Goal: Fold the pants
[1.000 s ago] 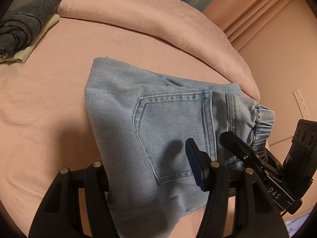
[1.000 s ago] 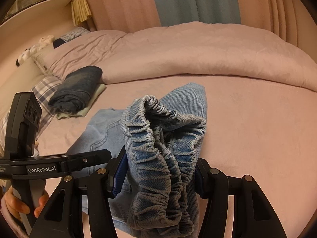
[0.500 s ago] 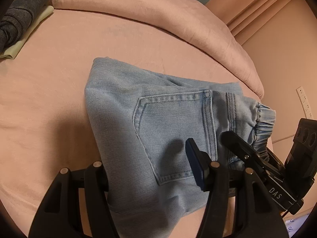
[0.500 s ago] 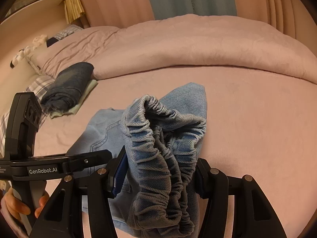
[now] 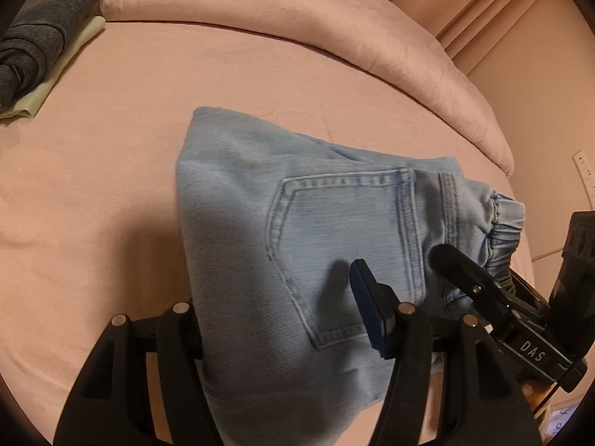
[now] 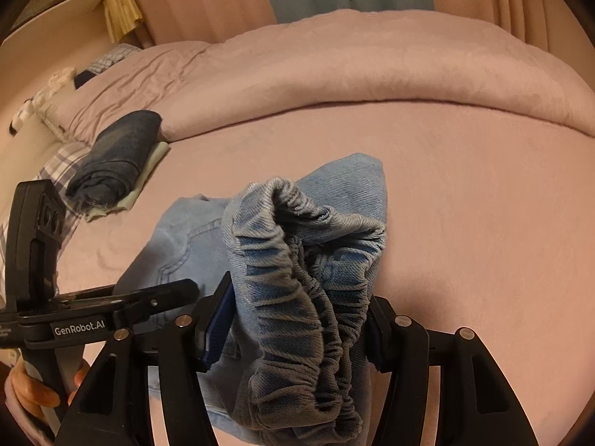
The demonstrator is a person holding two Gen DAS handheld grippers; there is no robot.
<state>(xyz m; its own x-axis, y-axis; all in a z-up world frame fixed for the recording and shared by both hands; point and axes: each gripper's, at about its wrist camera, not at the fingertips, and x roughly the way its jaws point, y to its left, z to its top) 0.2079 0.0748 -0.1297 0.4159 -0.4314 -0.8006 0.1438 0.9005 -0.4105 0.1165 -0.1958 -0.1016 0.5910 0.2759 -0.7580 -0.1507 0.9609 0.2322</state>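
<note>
**Letting go of the folded jeans**

I'm easing both grips off; the light-blue pants (image 5: 297,245) lie folded on the pink bed (image 5: 130,186), pocket side up; my left gripper (image 5: 282,319) has its jaws opening with the denim edge between them; my right gripper (image 6: 297,327) is opening too, the bunched elastic waistband (image 6: 308,260) between its pads; best to release low and back out straight, so the fold doesn't drag open.

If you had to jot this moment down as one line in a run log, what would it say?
stage: final fold | light jeans: folded on bed | left gripper: opening, denim between | right gripper: opening, waistband between
</note>
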